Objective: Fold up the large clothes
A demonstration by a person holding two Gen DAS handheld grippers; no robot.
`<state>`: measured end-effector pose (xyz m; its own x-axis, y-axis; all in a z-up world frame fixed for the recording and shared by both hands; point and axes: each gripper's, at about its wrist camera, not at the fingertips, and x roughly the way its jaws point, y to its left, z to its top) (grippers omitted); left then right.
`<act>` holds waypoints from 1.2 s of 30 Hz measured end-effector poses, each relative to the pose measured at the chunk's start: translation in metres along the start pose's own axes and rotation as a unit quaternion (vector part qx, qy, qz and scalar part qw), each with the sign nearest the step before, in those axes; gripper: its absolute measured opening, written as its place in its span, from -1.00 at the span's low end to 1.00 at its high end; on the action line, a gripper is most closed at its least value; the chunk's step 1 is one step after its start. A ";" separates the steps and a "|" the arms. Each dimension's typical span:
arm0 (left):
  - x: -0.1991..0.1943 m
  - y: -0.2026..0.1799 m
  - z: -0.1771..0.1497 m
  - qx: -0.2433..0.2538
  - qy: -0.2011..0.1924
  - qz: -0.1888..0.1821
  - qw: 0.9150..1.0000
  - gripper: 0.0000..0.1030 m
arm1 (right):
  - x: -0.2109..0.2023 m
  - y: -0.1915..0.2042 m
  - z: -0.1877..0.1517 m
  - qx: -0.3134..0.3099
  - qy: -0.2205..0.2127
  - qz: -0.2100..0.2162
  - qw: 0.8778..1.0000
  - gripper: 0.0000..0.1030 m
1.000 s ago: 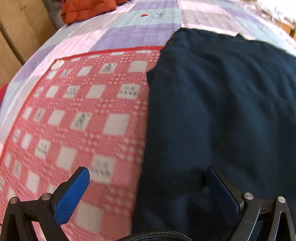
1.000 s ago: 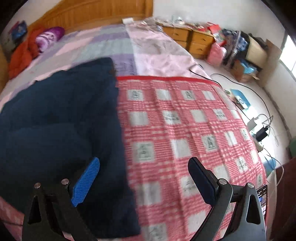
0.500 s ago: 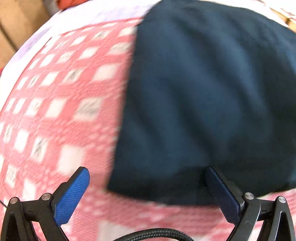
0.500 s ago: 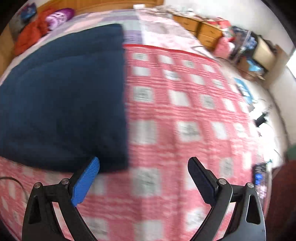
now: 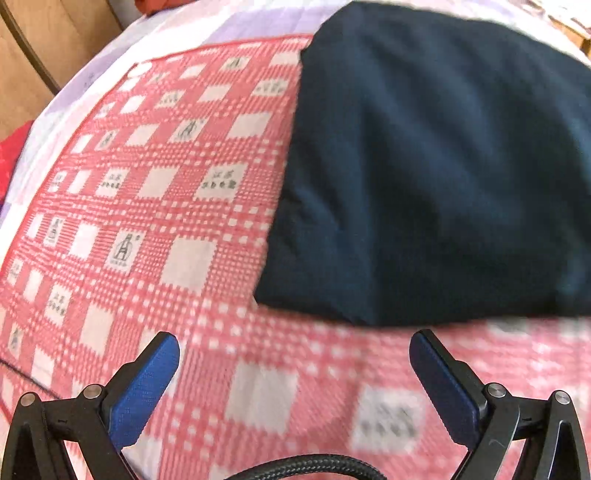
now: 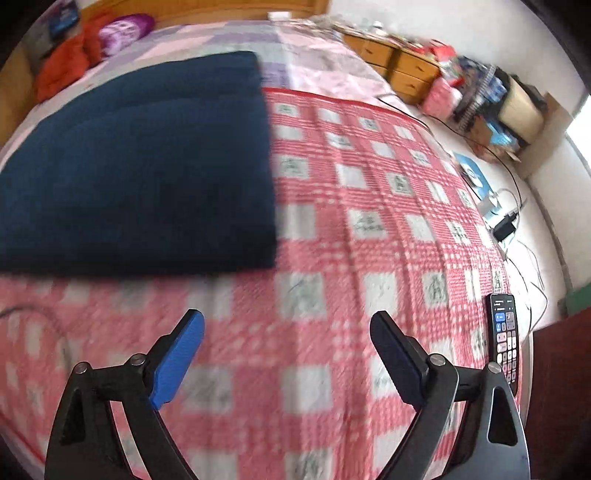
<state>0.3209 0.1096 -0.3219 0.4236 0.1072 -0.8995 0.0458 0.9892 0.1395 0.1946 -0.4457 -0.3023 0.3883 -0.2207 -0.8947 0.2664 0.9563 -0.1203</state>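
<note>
A dark navy garment (image 5: pixel 436 166) lies folded into a flat rectangle on the red-and-white checked bed cover (image 5: pixel 155 206). In the right wrist view the same garment (image 6: pixel 136 166) fills the upper left. My left gripper (image 5: pixel 293 354) is open and empty, hovering over the cover just short of the garment's near edge. My right gripper (image 6: pixel 286 332) is open and empty, over bare cover below the garment's near right corner.
A phone (image 6: pixel 504 336) lies at the bed's right edge. An orange garment (image 6: pixel 62 70) and a purple bundle (image 6: pixel 122 27) sit at the headboard. Wooden drawers (image 6: pixel 391 64), boxes and cables (image 6: pixel 506 221) crowd the floor to the right.
Both grippers have pulled back from over the garment towards the foot of the bed. The garment's near edge, earlier under the fingers, now lies clear ahead of them.
</note>
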 end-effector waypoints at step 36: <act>-0.386 -0.073 -0.074 0.031 -0.035 -0.067 0.997 1.00 | -0.376 0.184 -0.068 -0.045 0.009 0.119 0.992 0.83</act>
<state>0.0870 0.0038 -0.0158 0.4713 -0.0357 -0.8812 0.1613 0.9858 0.0463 0.0374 -0.1733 -0.0175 0.4148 0.0161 -0.9098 0.0881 0.9944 0.0577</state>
